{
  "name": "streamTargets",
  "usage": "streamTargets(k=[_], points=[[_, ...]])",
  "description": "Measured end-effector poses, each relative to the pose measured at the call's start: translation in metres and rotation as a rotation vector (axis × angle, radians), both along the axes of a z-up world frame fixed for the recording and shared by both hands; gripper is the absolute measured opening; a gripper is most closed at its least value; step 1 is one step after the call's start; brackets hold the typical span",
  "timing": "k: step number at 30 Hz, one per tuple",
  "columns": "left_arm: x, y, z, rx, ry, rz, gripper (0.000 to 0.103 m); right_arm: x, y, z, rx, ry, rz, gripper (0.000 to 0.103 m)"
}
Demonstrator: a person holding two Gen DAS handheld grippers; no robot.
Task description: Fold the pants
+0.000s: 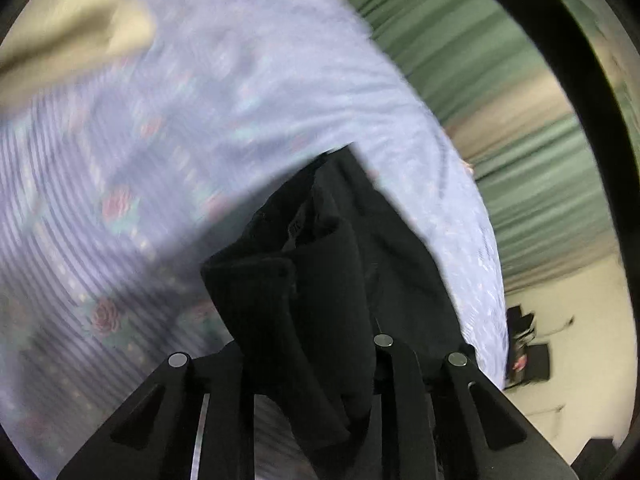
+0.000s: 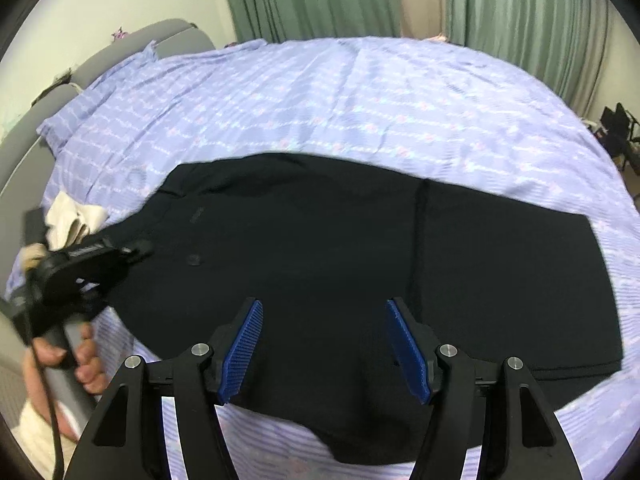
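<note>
Right wrist view: black pants (image 2: 320,248) lie flat on the bed (image 2: 360,92), long axis across the frame, directly ahead of the released right gripper (image 2: 324,344).

The right gripper's blue fingers (image 2: 242,346) stand apart with nothing between them; the near edge of the pants sits just below and ahead of the gap, with no contact. Farther left in the same view, a hand (image 2: 72,360) holds the left gripper (image 2: 136,250) at the left end of the garment, so that hand is the nearer one to the end to be carried over. In the left wrist view, the left gripper (image 1: 316,360) is clenched on a bunched fold of the pants (image 1: 312,264); the fabric fills the gap and rises ahead of the tips. Beyond it lie the striped floral sheet (image 1: 120,200) and the green curtains (image 1: 500,140). As a judgement, the fold runs along the long axis, from the gripped end toward the free right end.
</note>
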State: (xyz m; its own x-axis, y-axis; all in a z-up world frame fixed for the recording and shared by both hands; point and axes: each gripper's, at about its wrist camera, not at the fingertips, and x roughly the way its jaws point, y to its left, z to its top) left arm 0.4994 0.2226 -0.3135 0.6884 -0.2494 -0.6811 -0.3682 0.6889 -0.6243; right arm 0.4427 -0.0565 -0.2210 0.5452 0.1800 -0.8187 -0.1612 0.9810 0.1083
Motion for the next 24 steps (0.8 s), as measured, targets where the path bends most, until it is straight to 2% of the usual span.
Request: streamTargets(k=[3,5,10,14,18,22,24], points=[[-0.001,-0.046,0.067,0.211,-0.091,-0.082,0.021,-0.01,-0.024,0.018,0.02,-0.026,-0.025,0.064],[-0.001,-0.077,0.102,0.317,-0.149,-0.139,0.021,-0.019,-0.044,0.029,0.017,-0.042,-0.052,0.064],[0.002,-0.153,0.167,0.486,-0.262,-0.26,0.02,-0.044,-0.106,0.056,0.021,-0.079,-0.134,0.064],[-0.003,-0.223,0.198,0.543,-0.312,-0.363,0.02,-0.06,-0.156,0.071,0.026,-0.106,-0.195,0.064],[-0.001,-0.295,0.208,0.565,-0.325,-0.446,0.02,-0.075,-0.215,0.078,0.035,-0.124,-0.247,0.064],[-0.002,-0.375,0.198,0.56,-0.298,-0.54,0.02,-0.089,-0.273,0.074,0.029,-0.123,-0.291,0.064],[0.003,-0.418,0.179,0.554,-0.256,-0.601,0.02,-0.093,-0.296,0.069,0.031,-0.115,-0.315,0.064]])
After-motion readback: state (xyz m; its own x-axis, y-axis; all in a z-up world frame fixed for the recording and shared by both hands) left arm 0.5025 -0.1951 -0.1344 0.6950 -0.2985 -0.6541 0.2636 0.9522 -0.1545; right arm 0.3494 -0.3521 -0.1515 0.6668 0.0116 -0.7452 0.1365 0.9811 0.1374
